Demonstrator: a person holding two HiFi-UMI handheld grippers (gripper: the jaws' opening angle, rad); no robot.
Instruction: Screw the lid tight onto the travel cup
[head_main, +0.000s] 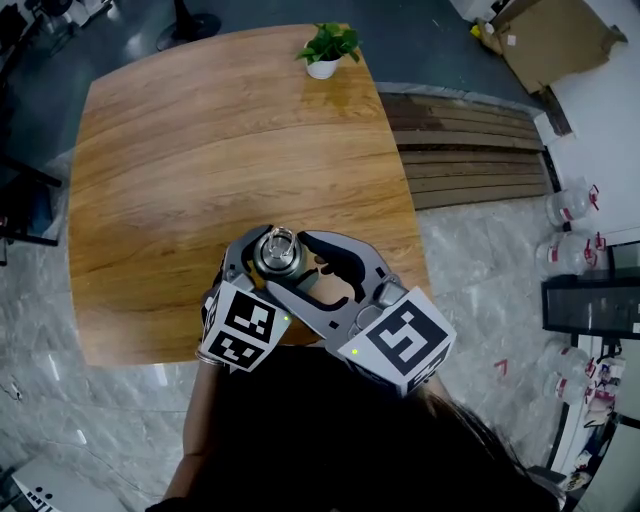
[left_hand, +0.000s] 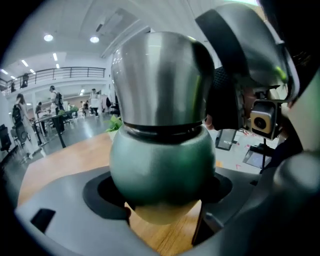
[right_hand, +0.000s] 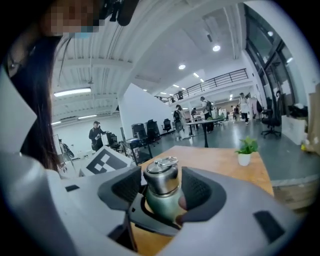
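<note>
The left gripper (left_hand: 162, 195) pinches the cup (left_hand: 160, 165): its dark pads (left_hand: 102, 192) press both sides of the round green body. The cup is upright over the near edge of the table (head_main: 200, 150). The steel lid (right_hand: 161, 176) sits on top. The right gripper (right_hand: 162, 189) has its jaws spread wide, with the lid between them and a gap on the left side. No lettering on the cup can be made out. Each gripper's cube (head_main: 240, 325) carries black-and-white square markers. A potted plant (head_main: 328, 48) stands at the table's far edge. Planks (head_main: 470, 150) and cardboard (head_main: 560, 40) lie on the floor beyond. People (right_hand: 95, 135) stand at desks far off.
</note>
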